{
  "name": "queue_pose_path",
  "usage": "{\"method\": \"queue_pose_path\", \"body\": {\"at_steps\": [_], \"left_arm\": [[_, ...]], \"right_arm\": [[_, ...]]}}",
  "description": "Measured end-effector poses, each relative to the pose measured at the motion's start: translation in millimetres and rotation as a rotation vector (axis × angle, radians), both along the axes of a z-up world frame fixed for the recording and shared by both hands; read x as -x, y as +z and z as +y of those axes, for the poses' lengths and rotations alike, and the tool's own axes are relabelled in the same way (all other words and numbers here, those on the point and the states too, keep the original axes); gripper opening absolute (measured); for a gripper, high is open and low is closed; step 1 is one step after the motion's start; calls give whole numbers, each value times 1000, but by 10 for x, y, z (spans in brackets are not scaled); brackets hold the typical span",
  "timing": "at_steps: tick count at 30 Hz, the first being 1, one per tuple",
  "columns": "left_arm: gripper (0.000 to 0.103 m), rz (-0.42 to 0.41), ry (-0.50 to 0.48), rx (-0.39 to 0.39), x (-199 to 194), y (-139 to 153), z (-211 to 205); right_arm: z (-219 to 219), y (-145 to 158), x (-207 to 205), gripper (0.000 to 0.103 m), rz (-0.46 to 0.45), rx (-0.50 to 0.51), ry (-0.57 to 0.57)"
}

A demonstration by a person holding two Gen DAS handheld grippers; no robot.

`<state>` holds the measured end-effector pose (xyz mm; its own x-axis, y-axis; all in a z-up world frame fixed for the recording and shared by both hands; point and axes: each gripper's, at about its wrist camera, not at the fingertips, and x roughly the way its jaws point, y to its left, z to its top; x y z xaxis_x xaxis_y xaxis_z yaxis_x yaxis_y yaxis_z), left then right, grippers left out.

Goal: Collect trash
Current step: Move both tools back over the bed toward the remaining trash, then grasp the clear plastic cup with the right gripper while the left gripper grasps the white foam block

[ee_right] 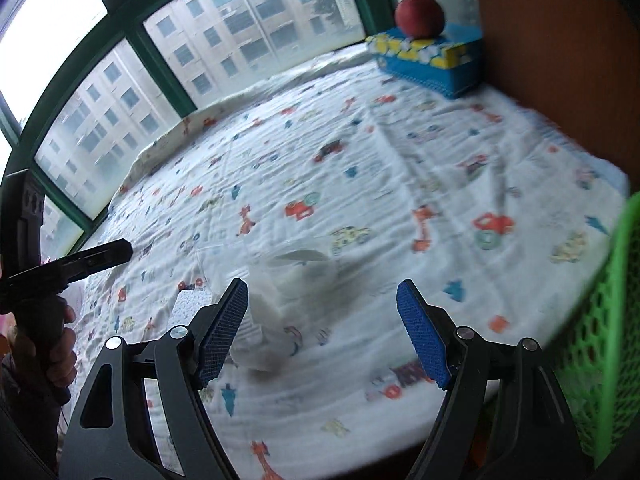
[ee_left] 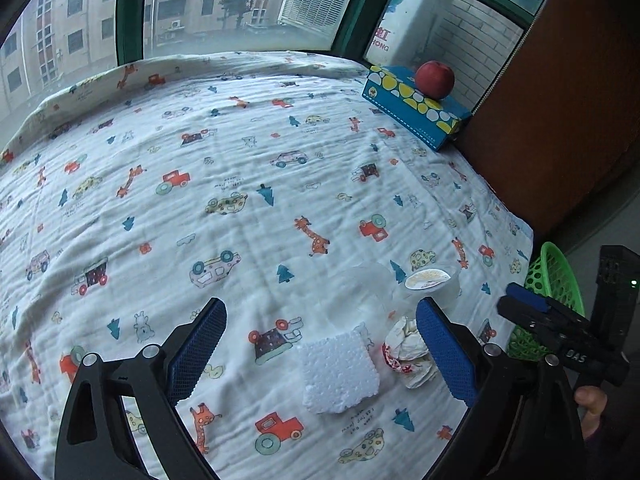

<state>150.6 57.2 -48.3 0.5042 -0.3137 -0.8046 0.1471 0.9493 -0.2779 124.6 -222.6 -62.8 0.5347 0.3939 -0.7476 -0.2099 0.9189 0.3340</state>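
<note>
Left wrist: foam square [ee_left: 340,372] between open tongs [ee_left: 320,352].

White characters reading roughly "OAS" show on the black body of the right tongs [ee_left: 520,300]. Red letters "HONG", mirrored, stand on a white sign [ee_left: 380,42] behind the window. Small print on the patterned bedsheet [ee_left: 240,160] stays unreadable.

Both grippers angled steeply down side by side, left gripper [ee_left: 320,352] with jaws spread wide and nothing pinched, right gripper [ee_right: 322,330] also parted and empty, each gripped at its handle by a hand [ee_right: 48,344], a right thumb [ee_left: 591,400] showing beside the handle
</note>
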Motion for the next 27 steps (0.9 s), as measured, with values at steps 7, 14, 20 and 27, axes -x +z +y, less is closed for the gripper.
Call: {"method": "queue_pose_path", "body": {"at_steps": [7,14,20,27], "left_arm": [[80,27,-6,29,-82,-74,70],[75,56,-25,74,-144,-175,56],[74,78,-53,108,-196,-274,-51],[74,101,-79,122,-197,-355,-172]], "right_arm": [[175,-239,-274,77,51,-12,40],[265,-423,-471,76,96,-41,68],[323,-488,-507,72,109,-74,92],[310,-473,-477,66,99,-104,84]]}}
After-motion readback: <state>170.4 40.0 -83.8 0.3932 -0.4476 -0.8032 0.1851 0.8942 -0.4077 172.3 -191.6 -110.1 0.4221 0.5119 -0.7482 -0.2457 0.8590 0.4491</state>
